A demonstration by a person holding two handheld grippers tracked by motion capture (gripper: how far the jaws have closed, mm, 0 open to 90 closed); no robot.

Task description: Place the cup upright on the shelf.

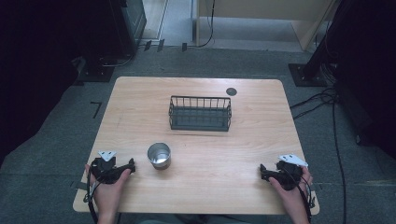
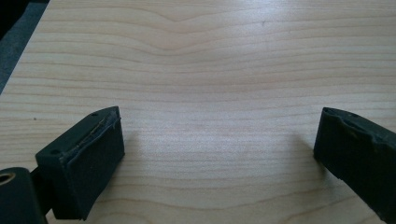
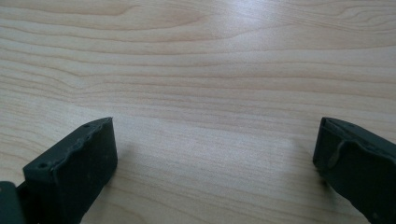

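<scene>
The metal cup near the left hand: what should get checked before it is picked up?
1. Left hand-held gripper open: ok, its jaws stand wide apart with bare wood between them in the left gripper view.
2. Right hand-held gripper open: ok, nothing between its jaws.
3. Metal cup upright: ok, its mouth faces up.
4. Cup empty: cannot tell for sure; the inside looks like bare shiny metal.
5. Way from left hand-held gripper to cup clear: ok, only table between them.
6. Wire basket out of the way: ok, it sits farther back, apart from the cup.
</scene>
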